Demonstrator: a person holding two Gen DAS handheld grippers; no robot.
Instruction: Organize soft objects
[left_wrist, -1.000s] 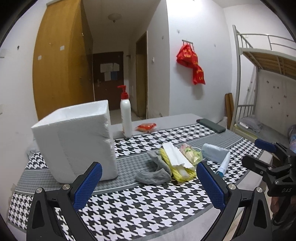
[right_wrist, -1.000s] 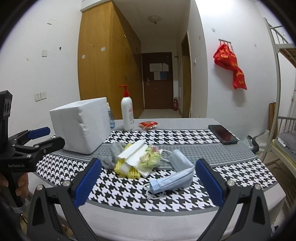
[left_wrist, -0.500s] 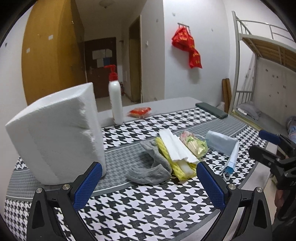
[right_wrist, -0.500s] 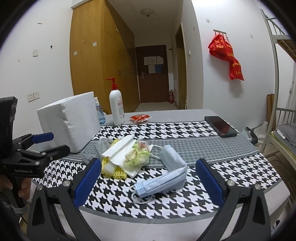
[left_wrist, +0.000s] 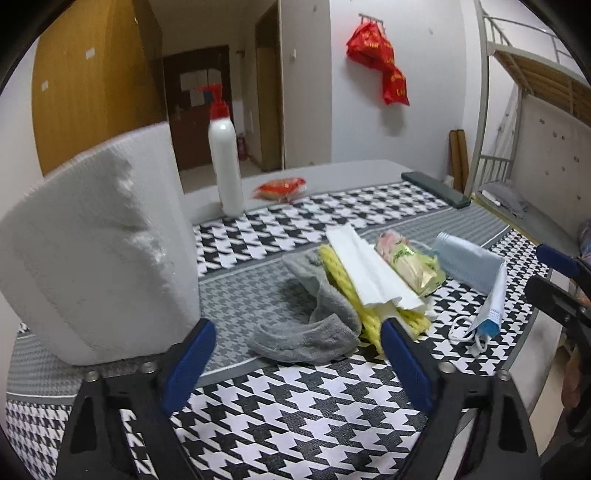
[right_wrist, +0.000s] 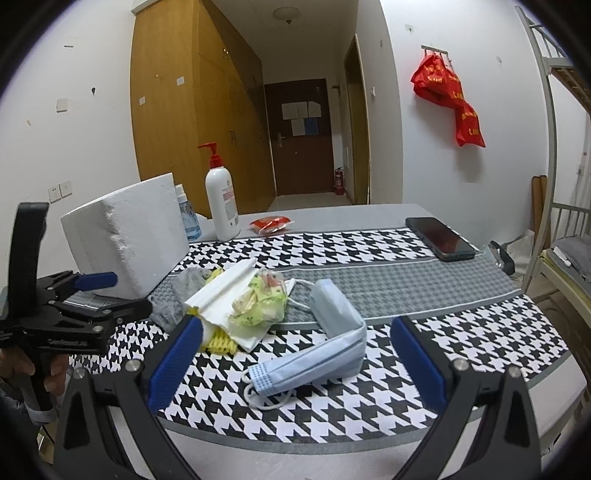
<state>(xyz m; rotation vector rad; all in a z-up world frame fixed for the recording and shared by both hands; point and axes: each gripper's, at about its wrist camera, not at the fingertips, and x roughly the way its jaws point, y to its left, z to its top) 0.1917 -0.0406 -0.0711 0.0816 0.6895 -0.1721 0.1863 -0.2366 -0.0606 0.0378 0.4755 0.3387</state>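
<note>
Cloth (left_wrist: 295, 413) in a black-and-white houndstooth pattern covers the table nearest both claws. The left gripper (left_wrist: 295, 363) hangs low over it with nothing between its blue pads; its jaws are closing from wide, and they line up with the grey sock (left_wrist: 314, 332), which lies just beyond the tips, so my guess is the sock is the first pick. The right gripper (right_wrist: 291, 356) stands wide and empty, aimed at the blue mask (right_wrist: 325, 350) lying just ahead of it, ear loops trailing toward the near edge.

The soft things sit heaped together mid-table: the sock at the left, a yellow netted piece (left_wrist: 373, 317) beside it and partly under a folded white tissue (left_wrist: 365, 269), a crumpled green wrapper (left_wrist: 410, 264) to the right of the tissue, then the mask at the far right of the heap. They overlap, so lifting one could drag a neighbour.

To the left stands a white foam block (left_wrist: 92, 251), close to the left gripper's left finger; whether it is hollow or meant as a bin I cannot tell, and no open container shows. Farther back stand a pump bottle (right_wrist: 221, 199) and a small spray bottle (right_wrist: 186, 218), a red packet (right_wrist: 271, 223) lies flat, and a phone (right_wrist: 439, 238) rests at the far right
</note>
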